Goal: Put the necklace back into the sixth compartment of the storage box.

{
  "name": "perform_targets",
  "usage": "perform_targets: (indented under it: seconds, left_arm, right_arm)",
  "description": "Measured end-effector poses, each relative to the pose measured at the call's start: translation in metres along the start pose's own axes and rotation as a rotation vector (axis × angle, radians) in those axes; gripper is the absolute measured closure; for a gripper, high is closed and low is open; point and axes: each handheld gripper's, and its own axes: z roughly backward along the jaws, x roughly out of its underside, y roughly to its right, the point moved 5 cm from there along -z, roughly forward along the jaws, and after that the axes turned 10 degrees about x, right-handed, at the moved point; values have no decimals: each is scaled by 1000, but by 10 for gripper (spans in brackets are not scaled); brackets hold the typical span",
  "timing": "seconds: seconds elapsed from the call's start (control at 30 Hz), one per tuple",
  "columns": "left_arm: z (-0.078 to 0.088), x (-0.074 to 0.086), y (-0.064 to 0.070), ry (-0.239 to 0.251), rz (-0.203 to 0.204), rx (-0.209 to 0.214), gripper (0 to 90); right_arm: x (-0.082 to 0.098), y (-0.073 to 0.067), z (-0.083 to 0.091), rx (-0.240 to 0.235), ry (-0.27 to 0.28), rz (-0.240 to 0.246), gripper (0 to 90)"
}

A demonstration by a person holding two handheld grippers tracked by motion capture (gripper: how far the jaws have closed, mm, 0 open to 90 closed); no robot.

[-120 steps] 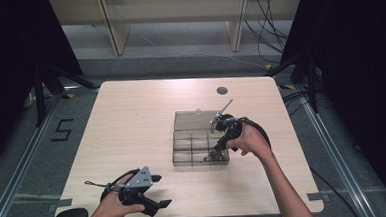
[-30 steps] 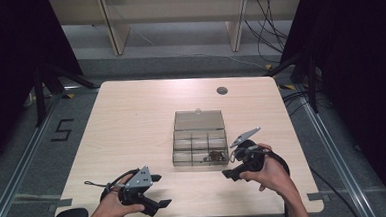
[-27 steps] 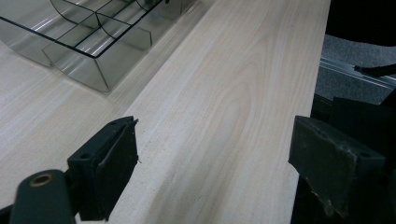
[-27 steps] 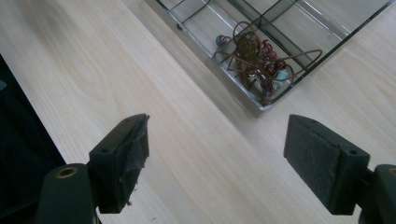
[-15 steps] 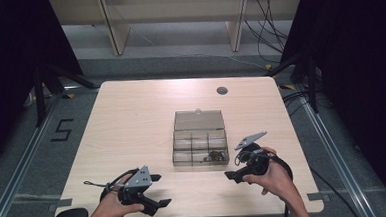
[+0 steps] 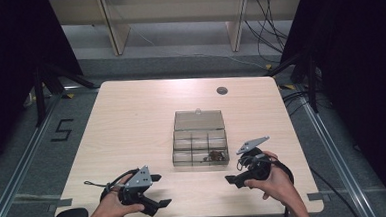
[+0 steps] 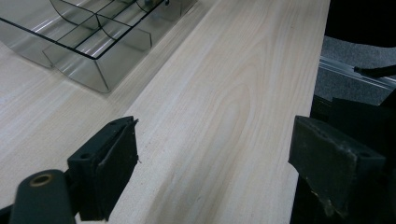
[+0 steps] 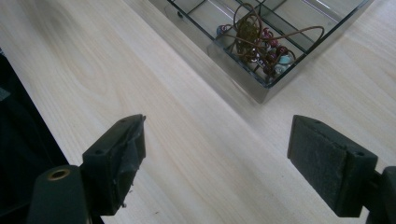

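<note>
One compartment of the clear box (image 6: 200,147) holds beaded cord (image 8: 254,39); both hand-held grippers gape, empty.

The table (image 6: 132,126) is pale wood with a smooth, matt grain. Toward its near right corner, the compartment box (image 6: 200,138) is clear, glossy plastic with thin, shiny dividers. In one compartment lies a beaded cord (image 8: 254,39): brown string and small glossy beads. The left gripper (image 7: 215,172) and right gripper (image 8: 217,163) have matt black jaws with rough, worn pads.
</note>
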Motion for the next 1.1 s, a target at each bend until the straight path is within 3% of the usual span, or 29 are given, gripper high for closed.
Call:
perform_targets:
  seconds: [0.2, 0.33, 0.47, 0.5, 0.53, 0.67, 0.73, 0.8, 0.93, 0.97, 1.07, 1.1]
  left_arm:
    - [0, 0, 0, 2, 2, 2, 150]
    - [0, 0, 0, -2, -1, 0, 150]
    - [0, 0, 0, 1, 0, 4, 150]
    - [0, 0, 0, -1, -1, -1, 150]
    - [0, 0, 0, 0, 0, 0, 150]
    - [0, 0, 0, 1, 1, -2, 150]
    - [0, 0, 0, 0, 1, -2, 150]
    - [-1, 0, 1, 9, 8, 3, 150]
    - [0, 0, 0, -1, 1, 3, 150]
    - [0, 0, 0, 0, 1, -5, 150]
    - [-1, 0, 1, 10, 9, 2, 150]
    - [-1, 0, 1, 10, 9, 2, 150]
  right_arm:
    - [4, 0, 3, 19, -10, -35, 188]
    - [7, 1, 2, 25, 15, -36, 183]
    - [9, 2, 1, 12, 25, -6, 181]
    - [10, -1, 1, 4, 13, -38, 181]
    - [11, 0, 1, 10, 18, -19, 181]
    - [14, -1, 0, 29, 22, -51, 178]
    - [15, -1, 2, 21, 8, -47, 178]
    - [16, -3, -1, 9, 38, -34, 177]
    - [19, -2, 0, 11, 26, -36, 176]
    - [19, -2, -2, 12, 45, -35, 176]
    - [23, -2, 1, 30, 13, -63, 175]
    - [24, -2, -1, 25, 42, -59, 174]
